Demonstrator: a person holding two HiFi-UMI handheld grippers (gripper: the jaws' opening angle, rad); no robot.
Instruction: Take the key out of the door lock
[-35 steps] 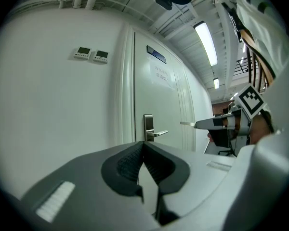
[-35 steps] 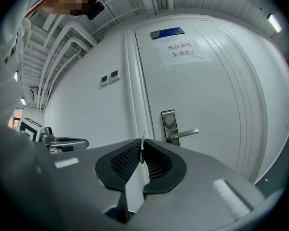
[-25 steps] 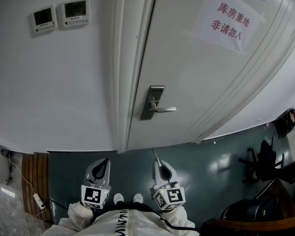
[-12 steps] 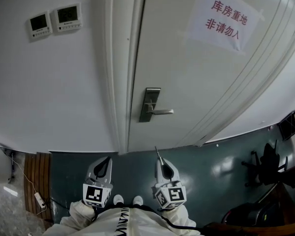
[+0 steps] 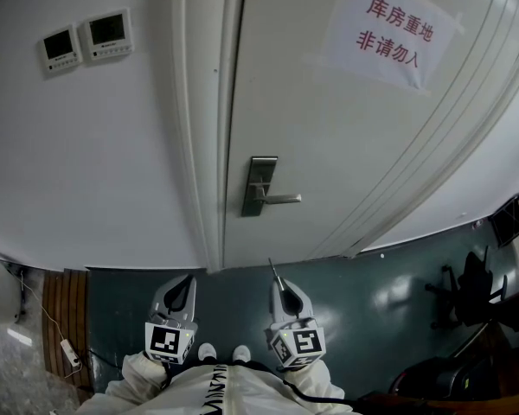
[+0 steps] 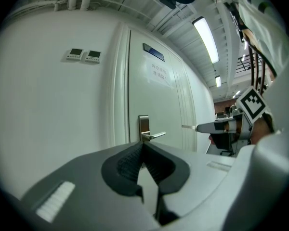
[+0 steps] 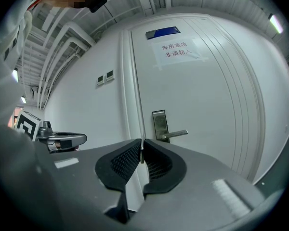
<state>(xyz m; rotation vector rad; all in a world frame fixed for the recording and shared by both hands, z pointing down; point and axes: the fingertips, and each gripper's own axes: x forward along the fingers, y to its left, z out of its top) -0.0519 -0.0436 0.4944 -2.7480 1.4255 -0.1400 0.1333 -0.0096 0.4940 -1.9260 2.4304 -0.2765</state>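
Note:
The white door carries a steel lock plate with a lever handle; whether a key sits in it is too small to tell. My right gripper is shut on a thin metal key that sticks out ahead of its tip, a good way short of the door. In the right gripper view the key is pinched between the pads, with the lock plate beyond. My left gripper is shut and holds nothing; its view shows the tips meeting below the lock plate.
Two wall control panels hang left of the door frame. A paper notice is taped to the door. Dark chairs stand at the right, and a power strip with cable lies on the floor at the left.
In the head view the door, lock plate and wall panels have drifted left. Both grippers keep the same pose, and the right one still grips the key.

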